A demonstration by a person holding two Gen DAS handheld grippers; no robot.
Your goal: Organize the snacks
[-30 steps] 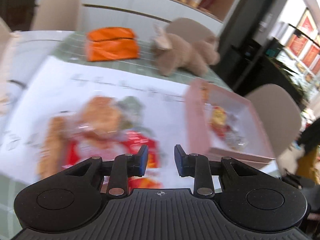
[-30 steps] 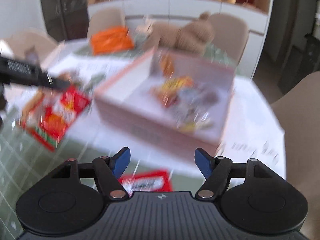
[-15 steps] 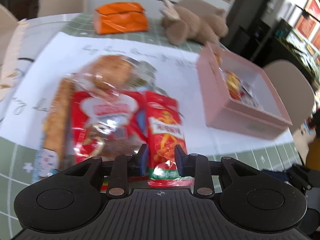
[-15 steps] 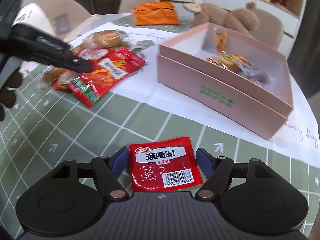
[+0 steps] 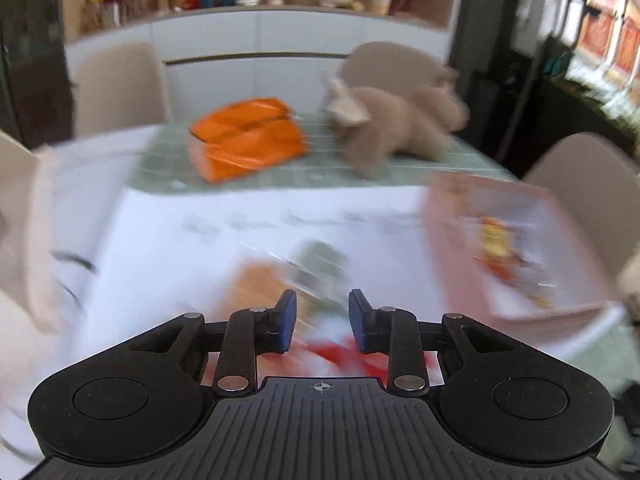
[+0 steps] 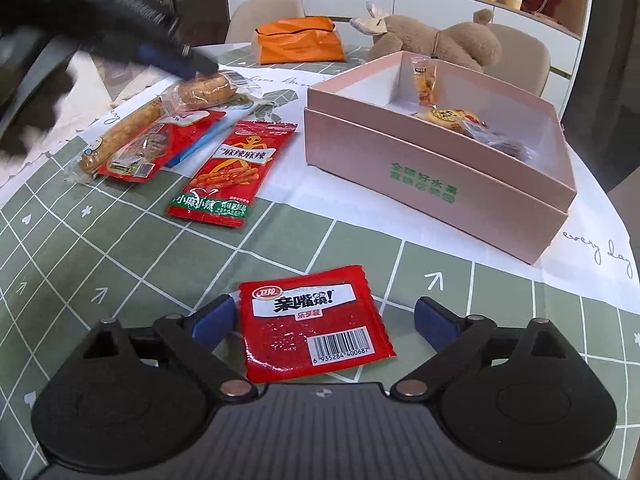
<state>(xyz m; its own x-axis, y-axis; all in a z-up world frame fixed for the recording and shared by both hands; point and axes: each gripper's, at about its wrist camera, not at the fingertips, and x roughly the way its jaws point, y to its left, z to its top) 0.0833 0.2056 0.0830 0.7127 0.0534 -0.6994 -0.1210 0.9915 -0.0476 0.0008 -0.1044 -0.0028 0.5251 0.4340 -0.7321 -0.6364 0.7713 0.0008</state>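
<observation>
A red sachet (image 6: pixel 316 332) lies flat on the green checked tablecloth. My right gripper (image 6: pixel 324 308) stands over it with its jaws opening wide; the sachet is between them and neither pad touches it. Further left lie a red spicy-strip pack (image 6: pixel 232 172), a red bread pack (image 6: pixel 148 148), a long bread stick (image 6: pixel 120 136) and a wrapped bun (image 6: pixel 208 86). My left gripper (image 5: pixel 322 314) hovers over that pile, its view blurred, with a narrow gap and nothing between the pads; its fingers (image 6: pixel 160 52) reach towards the bun. The pink box (image 6: pixel 440 184) holds a few snacks (image 6: pixel 452 116).
An orange bag (image 6: pixel 298 42) and a brown plush toy (image 6: pixel 436 40) sit at the table's far side. A white cloth with script (image 6: pixel 600 248) lies under the box. Beige chairs (image 5: pixel 120 88) surround the table, whose edge curves close on the right.
My right gripper came down over the red sachet and its jaws spread much wider. My left gripper swung over the snack pile towards the bun, gap unchanged.
</observation>
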